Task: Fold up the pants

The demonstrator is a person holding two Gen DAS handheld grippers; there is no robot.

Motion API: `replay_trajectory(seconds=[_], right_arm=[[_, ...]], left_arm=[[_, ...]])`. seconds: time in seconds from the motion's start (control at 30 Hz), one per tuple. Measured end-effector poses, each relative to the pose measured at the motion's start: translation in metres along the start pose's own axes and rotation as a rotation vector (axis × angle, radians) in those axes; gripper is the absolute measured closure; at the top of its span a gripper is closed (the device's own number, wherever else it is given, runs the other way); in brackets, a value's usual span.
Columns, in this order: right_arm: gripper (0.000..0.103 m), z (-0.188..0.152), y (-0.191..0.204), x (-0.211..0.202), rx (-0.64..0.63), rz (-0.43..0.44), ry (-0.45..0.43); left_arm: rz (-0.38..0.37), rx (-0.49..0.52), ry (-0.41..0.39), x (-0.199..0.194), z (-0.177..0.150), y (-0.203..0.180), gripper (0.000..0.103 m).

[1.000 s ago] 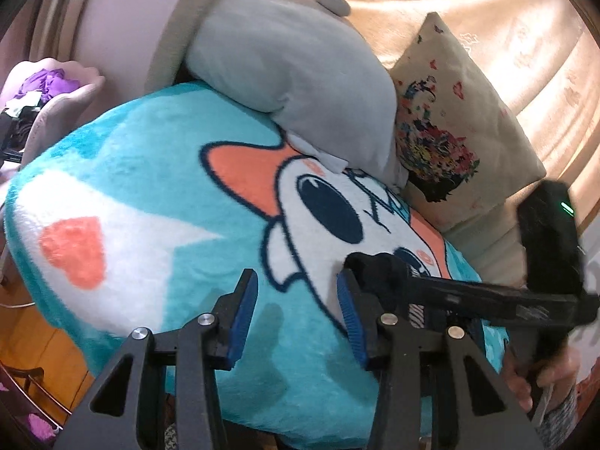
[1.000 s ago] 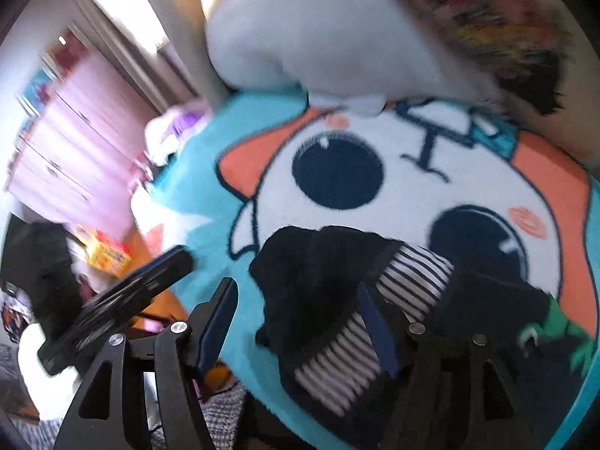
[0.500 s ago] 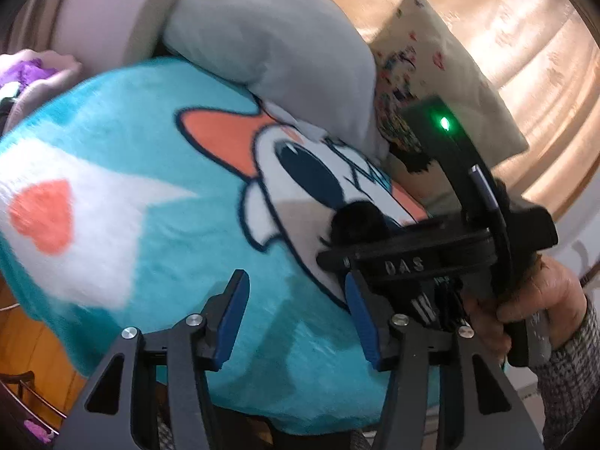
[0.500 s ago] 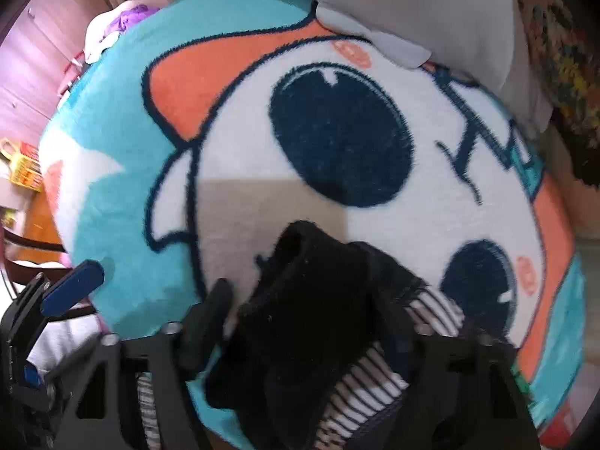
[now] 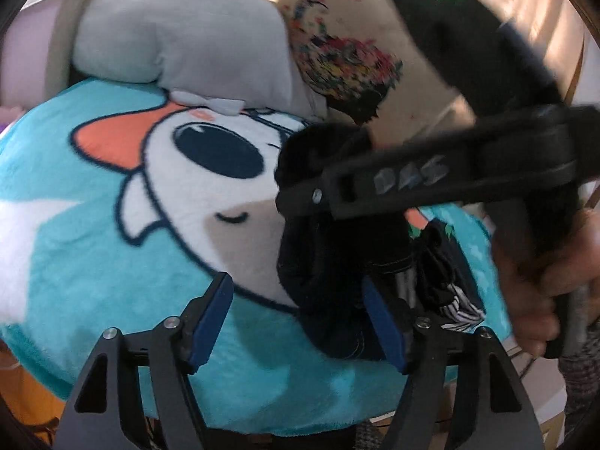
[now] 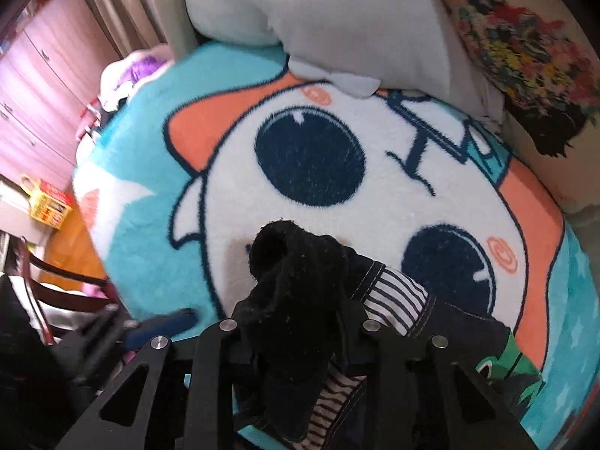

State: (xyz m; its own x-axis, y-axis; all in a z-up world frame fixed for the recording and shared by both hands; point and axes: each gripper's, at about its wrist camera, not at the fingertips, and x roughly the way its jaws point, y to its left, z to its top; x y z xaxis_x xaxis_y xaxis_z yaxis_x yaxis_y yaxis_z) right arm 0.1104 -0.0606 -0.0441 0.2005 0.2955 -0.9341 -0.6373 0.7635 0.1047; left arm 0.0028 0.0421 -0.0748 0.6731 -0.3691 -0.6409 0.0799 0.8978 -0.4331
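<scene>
A: What is the biggest thing here?

B: The turquoise blanket (image 6: 157,232) with a cartoon face, white and orange, with dark blue eyes; it covers the whole surface. Behind it lies a grey pillow (image 6: 337,26), which touches the far edge of the blanket; just beside that, to the right, leans a cream cushion (image 5: 360,56) with a colourful print.

A: And where are the pants?

B: The pants (image 6: 300,292) are dark, with a striped lining that shows near the waist; they are bunched in a heap on the near right part of the blanket, over the white face; one part is raised from the heap.

A: Which gripper has them?

B: The right gripper (image 6: 300,337); its fingers are closed on the raised black fabric, which hangs over them; in the left wrist view the same gripper crosses the picture from the right, blurred, with the person's hand (image 5: 532,285) on its handle.

A: And the other one?

B: The left gripper (image 5: 298,318) is spread wide, with its blue pads (image 5: 210,318) well apart; nothing is between them; its right finger is just beside the heap; if they touch, I cannot tell.
</scene>
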Motion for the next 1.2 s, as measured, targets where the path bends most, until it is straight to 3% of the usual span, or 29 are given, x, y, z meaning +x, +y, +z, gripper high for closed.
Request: replay_trajectory(seconds=[0.03, 0.07, 0.1, 0.23, 0.43, 0.6, 0.77, 0.9, 1.07, 1.13, 1.2], right_arm=[[0.073, -0.003, -0.003, -0.007, 0.008, 0.014, -0.014], [0.073, -0.006, -0.007, -0.015, 0.019, 0.029, -0.031], [0.073, -0.010, -0.010, -0.023, 0.030, 0.047, -0.050], [0.073, -0.016, -0.015, -0.046, 0.079, 0.099, -0.128], [0.073, -0.044, -0.058, -0.083, 0.197, 0.177, -0.246], [0.073, -0.087, -0.117, -0.105, 0.337, 0.219, -0.336], [0.069, -0.137, -0.177, -0.086, 0.503, 0.229, -0.346], [0.052, -0.171, -0.218, -0.068, 0.633, 0.195, -0.336], [0.051, -0.191, -0.228, -0.113, 0.656, 0.138, -0.520], [0.050, -0.193, -0.220, -0.132, 0.628, 0.180, -0.606], [0.050, -0.189, -0.213, -0.133, 0.602, 0.326, -0.639]], left_arm=[[-0.002, 0.008, 0.008, 0.001, 0.002, -0.005, 0.057], [-0.013, 0.018, 0.021, 0.002, 0.003, -0.009, 0.083], [-0.022, 0.031, 0.030, 0.002, 0.005, -0.015, 0.087], [-0.046, 0.069, 0.005, -0.009, 0.010, -0.040, 0.087], [-0.107, 0.171, -0.008, -0.009, 0.017, -0.098, 0.086], [-0.174, 0.274, 0.034, 0.009, 0.013, -0.148, 0.075], [-0.263, 0.258, 0.090, 0.014, 0.007, -0.154, 0.065], [-0.216, 0.223, 0.080, 0.018, 0.011, -0.141, 0.061], [-0.185, 0.166, 0.130, 0.045, 0.015, -0.137, 0.061], [-0.164, 0.185, 0.166, 0.060, 0.007, -0.143, 0.061], [-0.144, 0.193, 0.199, 0.072, -0.001, -0.146, 0.061]])
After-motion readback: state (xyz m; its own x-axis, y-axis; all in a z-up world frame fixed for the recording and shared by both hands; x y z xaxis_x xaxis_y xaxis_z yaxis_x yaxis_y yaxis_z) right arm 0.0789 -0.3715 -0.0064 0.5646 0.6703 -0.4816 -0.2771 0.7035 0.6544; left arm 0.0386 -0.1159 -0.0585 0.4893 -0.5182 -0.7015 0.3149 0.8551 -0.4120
